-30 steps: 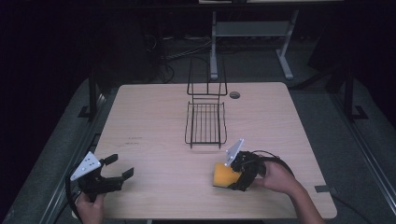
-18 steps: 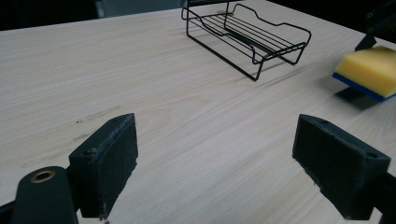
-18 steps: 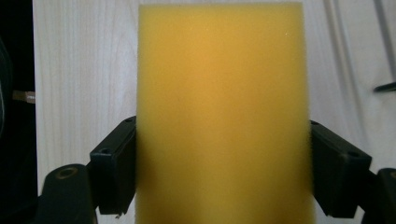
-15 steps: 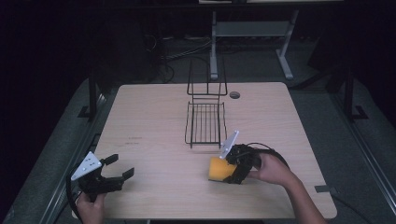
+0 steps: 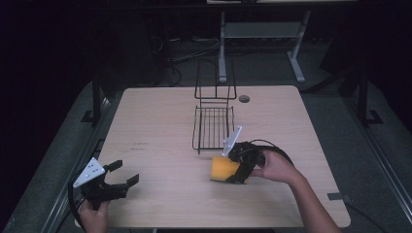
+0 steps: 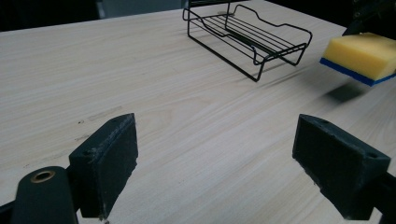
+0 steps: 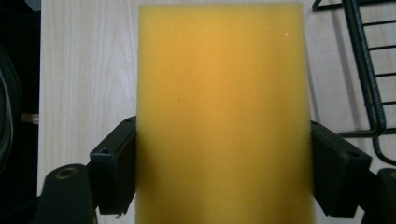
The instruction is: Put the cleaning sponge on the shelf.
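My left gripper [image 5: 119, 182] sits by the tabletop's near left corner, jaws wide apart, nothing between them, idle. My right gripper [image 5: 237, 166] is right of centre toward the near edge, jaws clamped on the two sides of the sponge [image 5: 222, 169], yellow with a blue bottom layer. In the left gripper view the sponge [image 6: 362, 54] hangs clear of the wood with its shadow below, so it's lifted, not resting. In the right gripper view the sponge [image 7: 224, 112] is held firm between the pads [image 7: 115, 170], rack wire at the right edge. Rack [image 5: 213, 127] lies just beyond the sponge, mid-tabletop, with its upright back toward the far edge. Step, I'd say: carry phase, sponge headed for the rack. Next move likely calls for a short push forward and a bit left, clearing the rack's near rim, then lowering flat onto the wires before letting go. Versus a second ago: right gripper and sponge have shifted left and closer to the rack's near right corner; left gripper barely moved.
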